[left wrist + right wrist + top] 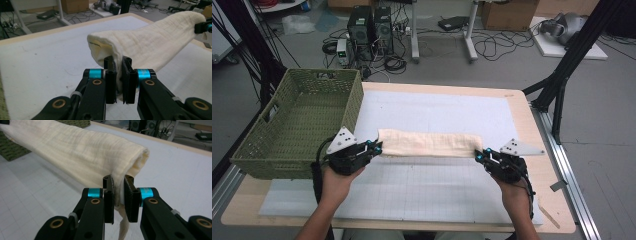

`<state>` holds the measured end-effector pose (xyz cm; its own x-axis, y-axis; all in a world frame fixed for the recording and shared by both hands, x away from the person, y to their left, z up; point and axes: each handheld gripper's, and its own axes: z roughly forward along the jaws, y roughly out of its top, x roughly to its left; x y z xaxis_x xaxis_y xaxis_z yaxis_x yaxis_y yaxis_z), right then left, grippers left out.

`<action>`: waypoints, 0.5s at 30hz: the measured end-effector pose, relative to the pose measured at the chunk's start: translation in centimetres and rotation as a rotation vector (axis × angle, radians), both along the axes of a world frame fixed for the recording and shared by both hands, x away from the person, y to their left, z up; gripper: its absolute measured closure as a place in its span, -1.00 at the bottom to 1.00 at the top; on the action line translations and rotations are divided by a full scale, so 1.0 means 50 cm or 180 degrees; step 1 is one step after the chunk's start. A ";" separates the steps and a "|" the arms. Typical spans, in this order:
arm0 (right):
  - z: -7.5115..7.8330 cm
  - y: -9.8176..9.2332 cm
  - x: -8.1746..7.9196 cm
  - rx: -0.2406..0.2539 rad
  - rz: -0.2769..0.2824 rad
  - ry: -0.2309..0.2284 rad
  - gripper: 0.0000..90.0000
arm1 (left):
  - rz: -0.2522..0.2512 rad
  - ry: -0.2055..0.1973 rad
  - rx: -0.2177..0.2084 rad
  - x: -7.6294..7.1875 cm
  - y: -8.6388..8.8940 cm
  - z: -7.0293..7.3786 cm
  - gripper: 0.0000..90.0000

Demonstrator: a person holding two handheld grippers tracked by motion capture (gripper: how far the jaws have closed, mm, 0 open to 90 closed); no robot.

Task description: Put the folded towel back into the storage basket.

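Fingers [110, 75] of both grippers clamp a folded cloth [428, 143] by its ends; level, taut carrying toward the basket [307, 95] should prevent unfolding.

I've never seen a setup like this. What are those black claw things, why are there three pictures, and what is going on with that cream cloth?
No robot here: a person holds a hand-operated gripper in each hand. The high view looks down on the table from above the person. There the left gripper and right gripper each pinch one end of a folded cream cloth, which stretches between them. The other two pictures come from small cameras riding on each gripper, looking along its black jaws. Up close, the left gripper view and the right gripper view each show the jaws shut on a cloth end. The table carries a white gridded mat. A green woven basket sits at its left edge.
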<state>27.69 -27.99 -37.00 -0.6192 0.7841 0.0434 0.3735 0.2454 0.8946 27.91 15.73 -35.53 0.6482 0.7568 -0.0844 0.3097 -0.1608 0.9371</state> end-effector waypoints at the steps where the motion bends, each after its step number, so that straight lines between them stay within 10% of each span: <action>1: 0.008 0.005 0.005 -0.0008 0.0015 -0.0040 0.80 | 0.0021 -0.0024 -0.0004 0.000 0.007 0.008 0.85; 15: 0.106 0.130 0.102 -0.0070 0.0354 -0.0308 0.80 | 0.0377 -0.0210 -0.0033 -0.022 0.122 0.079 0.85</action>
<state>32.78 -21.51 -31.69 -0.7028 0.7104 -0.0371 0.2551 0.3004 0.9191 26.83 21.83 -31.60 0.5588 0.8276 -0.0527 0.2635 -0.1170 0.9575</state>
